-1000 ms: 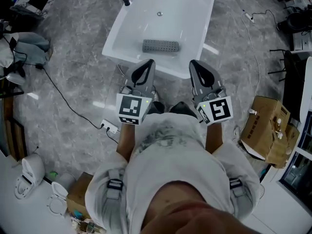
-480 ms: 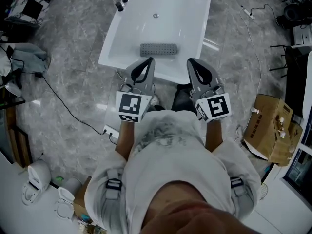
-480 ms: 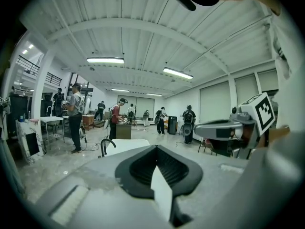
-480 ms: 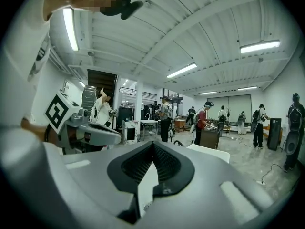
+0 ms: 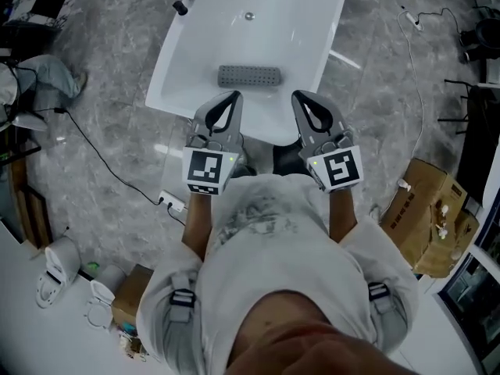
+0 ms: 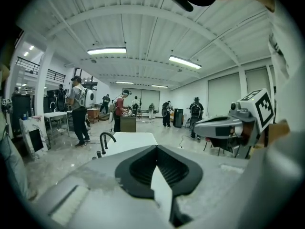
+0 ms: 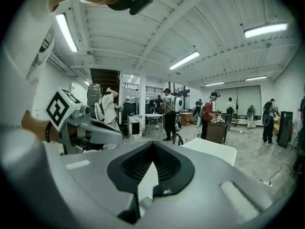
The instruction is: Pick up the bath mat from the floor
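Bath mat (image 5: 249, 76), the grey one, is lying flat inside the white bathtub (image 5: 312, 30) toward its near edge, with the drain (image 5: 250, 16) further up. Over that edge hang the left tool (image 5: 227, 101) and right tool (image 5: 304, 100), both closed and empty. A cardboard box (image 5: 426, 217) sits on the floor (image 5: 117, 92) to the right. Only the tool views show people (image 6: 78, 109) standing beyond the tub.

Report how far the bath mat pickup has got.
Done: nothing yet. The grey bath mat lies flat inside the bathtub, untouched. In hand: nothing. The left gripper and right gripper are both shut and empty, held above the tub's near rim. Left: open the jaws, reach the mat, grip it and lift.
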Demonstrator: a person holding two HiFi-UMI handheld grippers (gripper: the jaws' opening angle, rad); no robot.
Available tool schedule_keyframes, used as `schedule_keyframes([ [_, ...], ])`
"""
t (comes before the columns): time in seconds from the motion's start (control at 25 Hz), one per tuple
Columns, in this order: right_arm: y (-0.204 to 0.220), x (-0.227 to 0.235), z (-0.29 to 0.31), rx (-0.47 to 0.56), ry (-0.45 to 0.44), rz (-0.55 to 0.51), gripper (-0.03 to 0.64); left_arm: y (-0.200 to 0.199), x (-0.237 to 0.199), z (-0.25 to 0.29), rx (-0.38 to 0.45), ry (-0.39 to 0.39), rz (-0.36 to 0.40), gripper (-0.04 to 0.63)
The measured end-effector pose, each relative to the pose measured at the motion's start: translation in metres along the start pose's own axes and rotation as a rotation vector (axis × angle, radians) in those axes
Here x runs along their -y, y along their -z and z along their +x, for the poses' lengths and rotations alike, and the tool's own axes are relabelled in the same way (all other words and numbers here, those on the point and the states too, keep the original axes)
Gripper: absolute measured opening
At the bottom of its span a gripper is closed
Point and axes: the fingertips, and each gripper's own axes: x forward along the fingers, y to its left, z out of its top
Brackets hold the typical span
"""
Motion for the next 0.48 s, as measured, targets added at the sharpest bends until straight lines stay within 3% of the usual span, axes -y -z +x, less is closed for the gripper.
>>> schedule_keyframes([
  [0.48, 0.027, 0.121, 0.042, -0.059, -0.103, 0.041, 0.002, -0.005, 0.003, 0.12, -0.095, -0.065, 0.005, 0.005],
])
